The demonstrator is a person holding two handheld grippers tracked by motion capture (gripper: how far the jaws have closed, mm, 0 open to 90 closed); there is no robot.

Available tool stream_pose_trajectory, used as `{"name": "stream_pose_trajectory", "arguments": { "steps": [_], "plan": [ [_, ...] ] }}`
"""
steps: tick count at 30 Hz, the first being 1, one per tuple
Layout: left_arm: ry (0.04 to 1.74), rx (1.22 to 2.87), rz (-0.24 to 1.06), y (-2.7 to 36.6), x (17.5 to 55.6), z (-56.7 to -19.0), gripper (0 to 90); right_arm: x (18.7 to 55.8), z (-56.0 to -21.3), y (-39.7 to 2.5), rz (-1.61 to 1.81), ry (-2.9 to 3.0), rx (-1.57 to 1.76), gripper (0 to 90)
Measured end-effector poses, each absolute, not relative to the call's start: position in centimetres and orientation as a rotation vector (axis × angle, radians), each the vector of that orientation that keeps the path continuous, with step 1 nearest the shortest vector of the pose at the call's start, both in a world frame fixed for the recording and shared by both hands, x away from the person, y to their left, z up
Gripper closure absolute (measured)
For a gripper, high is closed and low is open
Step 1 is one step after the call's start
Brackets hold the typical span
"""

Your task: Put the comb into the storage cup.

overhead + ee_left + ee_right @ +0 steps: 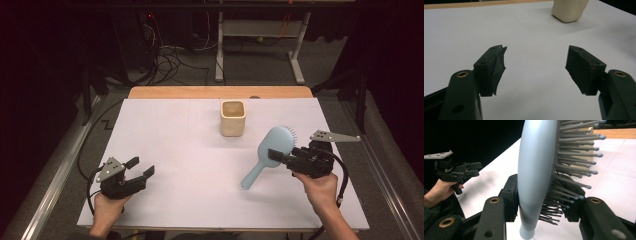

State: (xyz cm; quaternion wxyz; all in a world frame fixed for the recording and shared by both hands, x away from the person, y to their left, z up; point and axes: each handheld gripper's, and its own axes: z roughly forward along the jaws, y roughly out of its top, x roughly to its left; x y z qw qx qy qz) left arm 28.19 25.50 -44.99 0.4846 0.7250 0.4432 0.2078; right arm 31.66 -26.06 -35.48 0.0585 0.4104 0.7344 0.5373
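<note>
The right gripper (278, 156) was positioned at the right side of the white table (190, 150), held in the person's right hand (320, 190). Its jaws were pressed against the head of a light blue hairbrush (267, 155), one jaw on the smooth back and the other on the bristle side, as seen in the right gripper view. The hairbrush was held clear of the table surface, with its head toward the far right and its handle slanting down toward the near left. The bristles (574, 170) faced away from the left gripper.

The left gripper (141, 168) was located at the near left of the table, well apart from the hairbrush, held in the person's left hand (107, 207). Its jaws stood spread apart with nothing between them; bare table showed in the gap in the left gripper view.

A cream square cup (233, 118) stood upright at the far centre of the table, near the hairbrush head but not touching it
</note>
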Motion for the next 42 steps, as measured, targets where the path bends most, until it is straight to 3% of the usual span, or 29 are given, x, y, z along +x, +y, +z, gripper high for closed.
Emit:
{"name": "stream_pose_trajectory", "arguments": {
  "steps": [42],
  "plan": [
    [1.101, 1.751, 0.468, 25.7, 28.2, -45.7, 32.3, 34.4, -31.8, -27.1, 1.500, 2.161, 1.262, 55.3]
  ]
}}
